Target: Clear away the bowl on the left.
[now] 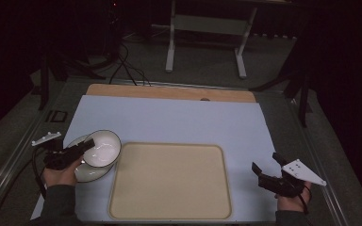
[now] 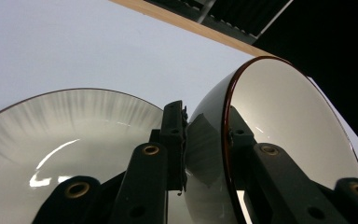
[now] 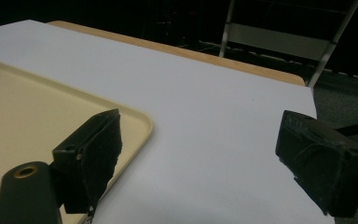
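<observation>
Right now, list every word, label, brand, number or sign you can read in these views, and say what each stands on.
None can be read. The bowl, plate, tray, white sheet and both grippers, left and right, bear no legible print.

Bowl (image 1: 102, 149): white, dark-rimmed, tilted on edge, wall clamped by the left tongs (image 1: 86, 147), above the plate. Plate (image 1: 90, 173): white, dark-rimmed, flat on counter, left of tray. Tray (image 1: 169, 181): beige, rectangular, rounded corners, empty, centred near edge.

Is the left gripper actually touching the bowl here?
Touching. In the left gripper view, the left gripper has one jaw pressed on the bowl wall's outside, the other inside its rim.
</observation>
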`<action>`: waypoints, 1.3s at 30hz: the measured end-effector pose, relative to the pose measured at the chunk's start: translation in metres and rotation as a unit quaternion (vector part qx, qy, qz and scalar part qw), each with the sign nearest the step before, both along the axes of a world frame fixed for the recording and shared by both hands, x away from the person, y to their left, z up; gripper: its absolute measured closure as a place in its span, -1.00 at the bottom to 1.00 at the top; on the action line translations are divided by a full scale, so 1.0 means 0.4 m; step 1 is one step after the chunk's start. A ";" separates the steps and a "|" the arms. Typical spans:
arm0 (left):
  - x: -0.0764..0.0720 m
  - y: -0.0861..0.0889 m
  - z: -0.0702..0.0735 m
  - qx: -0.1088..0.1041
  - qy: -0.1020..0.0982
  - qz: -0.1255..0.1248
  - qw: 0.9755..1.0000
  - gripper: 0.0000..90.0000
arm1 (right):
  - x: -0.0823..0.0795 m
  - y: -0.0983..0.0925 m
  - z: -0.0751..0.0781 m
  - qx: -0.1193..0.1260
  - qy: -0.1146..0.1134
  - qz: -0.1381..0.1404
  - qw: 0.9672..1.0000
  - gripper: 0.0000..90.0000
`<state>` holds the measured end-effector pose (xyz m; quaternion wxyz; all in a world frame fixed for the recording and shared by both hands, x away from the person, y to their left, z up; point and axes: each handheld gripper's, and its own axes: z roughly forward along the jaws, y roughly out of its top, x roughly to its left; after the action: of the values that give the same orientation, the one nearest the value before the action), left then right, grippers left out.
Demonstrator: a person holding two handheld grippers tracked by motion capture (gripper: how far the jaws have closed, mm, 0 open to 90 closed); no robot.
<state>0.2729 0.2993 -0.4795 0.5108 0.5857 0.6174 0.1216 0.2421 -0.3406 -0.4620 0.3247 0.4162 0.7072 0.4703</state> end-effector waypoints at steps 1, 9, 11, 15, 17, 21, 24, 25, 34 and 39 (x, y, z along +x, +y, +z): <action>0.000 -0.003 0.000 0.000 0.000 -0.002 1.000 0.69 | 0.000 0.000 0.000 0.000 0.000 0.000 1.000 -0.69; 0.006 -0.038 -0.001 0.006 0.002 -0.022 1.000 0.69 | 0.000 0.000 0.000 0.000 0.000 -0.001 1.000 -0.69; 0.007 -0.044 -0.002 0.004 0.003 -0.028 1.000 0.69 | 0.000 0.000 0.000 0.000 0.000 -0.001 1.000 -0.69; 0.007 -0.054 -0.002 0.006 0.005 -0.032 0.999 0.69 | 0.000 0.000 0.000 0.000 -0.001 -0.001 1.000 -0.69; 0.008 -0.058 -0.002 0.005 0.004 -0.034 0.999 0.69 | 0.000 0.000 0.000 0.000 0.000 -0.001 1.000 -0.69; 0.008 -0.066 -0.002 0.005 0.004 -0.038 0.999 0.69 | -0.001 0.000 0.001 0.000 -0.002 -0.001 1.000 -0.69; 0.008 -0.071 -0.002 0.005 0.004 -0.040 0.999 0.69 | 0.000 0.000 0.001 0.000 -0.002 0.000 1.000 -0.69; 0.008 -0.073 -0.002 0.004 0.004 -0.040 0.999 0.69 | -0.001 0.000 0.001 0.000 -0.002 -0.001 1.000 -0.69; 0.008 -0.091 -0.003 0.006 0.004 -0.046 0.999 0.69 | -0.001 0.000 0.001 0.000 -0.002 -0.001 1.000 -0.69; 0.009 -0.105 -0.004 0.005 0.002 -0.053 0.999 0.69 | -0.001 0.000 0.001 0.000 -0.002 -0.001 1.000 -0.69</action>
<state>0.2764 0.2572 -0.4811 0.5123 0.6206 0.5859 0.0957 0.2417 -0.3406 -0.4617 0.3268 0.4157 0.7061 0.4710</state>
